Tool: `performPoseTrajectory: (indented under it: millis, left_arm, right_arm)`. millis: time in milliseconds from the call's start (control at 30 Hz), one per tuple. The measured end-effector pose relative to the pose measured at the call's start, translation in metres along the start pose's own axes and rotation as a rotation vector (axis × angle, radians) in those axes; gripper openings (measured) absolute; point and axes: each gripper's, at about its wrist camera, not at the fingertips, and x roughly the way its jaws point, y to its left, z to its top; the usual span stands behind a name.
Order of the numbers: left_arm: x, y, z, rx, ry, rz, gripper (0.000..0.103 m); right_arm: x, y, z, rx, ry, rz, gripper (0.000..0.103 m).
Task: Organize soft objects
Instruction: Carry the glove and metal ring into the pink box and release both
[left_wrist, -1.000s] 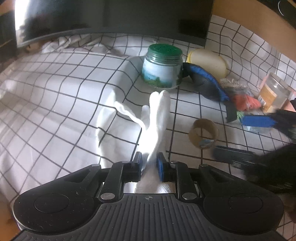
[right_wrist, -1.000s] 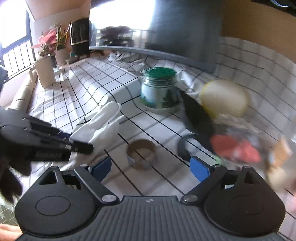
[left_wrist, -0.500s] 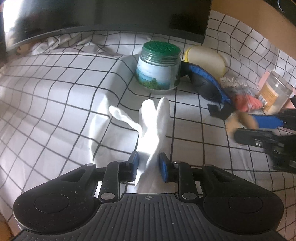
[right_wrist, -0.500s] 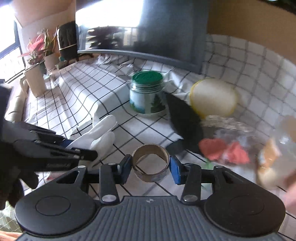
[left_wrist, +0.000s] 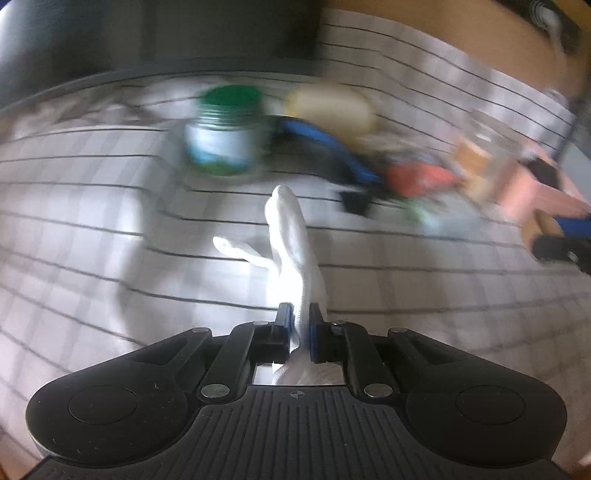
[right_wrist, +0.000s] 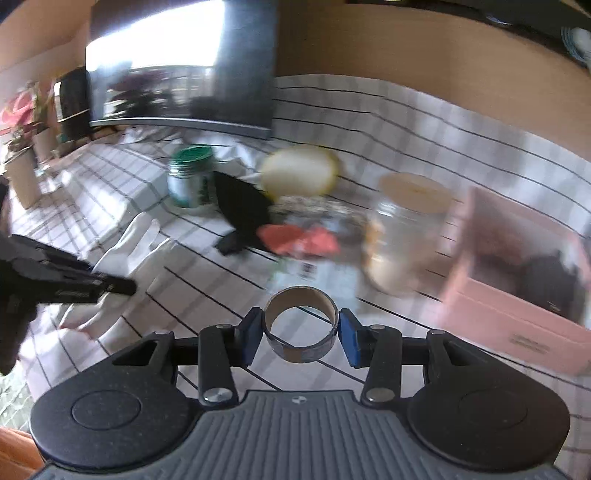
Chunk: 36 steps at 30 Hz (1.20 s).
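Gloves are the soft thing in play: a white glove (left_wrist: 291, 240) is pinched between the two blue pads of the left gripper (left_wrist: 298, 326), whose jaws are drawn in narrow on the fabric, so that the glove's fingers stick out forward above the checked tablecloth (left_wrist: 92, 221) and its cuff bunches behind the pads. In the right wrist view the same white glove (right_wrist: 129, 251) lies partly on the cloth at the left, with the dark tip of the left gripper (right_wrist: 110, 286) over it. The right gripper (right_wrist: 301, 332) has its blue pads pressed against the two sides of a cardboard tape ring (right_wrist: 301, 325), which sits upright between them and clear of the cloth below. Farther back on the cloth stands a jar with a green lid (right_wrist: 190, 177), and just beside it to the right lies a dark sleep mask with a blue edge (left_wrist: 325, 147). Behind the mask rests a pale yellow round sponge (right_wrist: 299, 173). Near the mask lie a red-orange crumpled piece (right_wrist: 299, 240) and a greyish tangle that is too blurred to name. To the right of these stands a clear glass jar with a tan lid (right_wrist: 410, 225), and beyond it, at the right edge, a pink box (right_wrist: 517, 291) with something dark inside. A dark screen (right_wrist: 184, 66) rises at the back of the table. Both views are smeared by motion, the left one more heavily.
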Motion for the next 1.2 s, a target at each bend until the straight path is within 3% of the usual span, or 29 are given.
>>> performPoseTrajectory:
  millis: [133, 300, 533, 833, 933, 1033, 1067, 1167, 1200]
  left_arm:
    - [0.000, -0.050, -0.003, 0.126, 0.063, -0.211, 0.011]
    - [0.003, -0.121, -0.005, 0.251, 0.118, -0.401, 0.011]
    - [0.001, -0.181, 0.031, 0.357, 0.054, -0.518, 0.011]
    - [0.018, -0.222, 0.155, 0.269, -0.164, -0.498, 0.013]
    - [0.045, -0.243, 0.196, 0.178, -0.124, -0.518, 0.016]
    - [0.081, -0.257, 0.216, 0.070, -0.089, -0.565, 0.018]
    - [0.094, -0.260, 0.218, 0.068, -0.057, -0.544, 0.019]
    - [0.138, -0.282, 0.210, 0.166, 0.036, -0.299, 0.019]
    - [0.146, -0.283, 0.207, 0.180, 0.035, -0.264, 0.019]
  right_arm:
    - [-0.024, -0.025, -0.011, 0.045, -0.002, -0.074, 0.044]
    - [-0.061, -0.057, -0.022, 0.070, -0.030, -0.182, 0.044]
    - [-0.106, -0.094, -0.038, 0.143, -0.078, -0.318, 0.044]
    - [-0.128, -0.120, -0.060, 0.255, -0.121, -0.379, 0.044]
    - [-0.128, -0.125, -0.063, 0.277, -0.133, -0.378, 0.044]
    - [-0.122, -0.131, -0.065, 0.290, -0.121, -0.371, 0.044]
    - [-0.119, -0.133, -0.065, 0.290, -0.117, -0.371, 0.044]
    - [-0.112, -0.138, -0.063, 0.290, -0.104, -0.375, 0.044]
    - [-0.109, -0.141, -0.061, 0.290, -0.106, -0.372, 0.044]
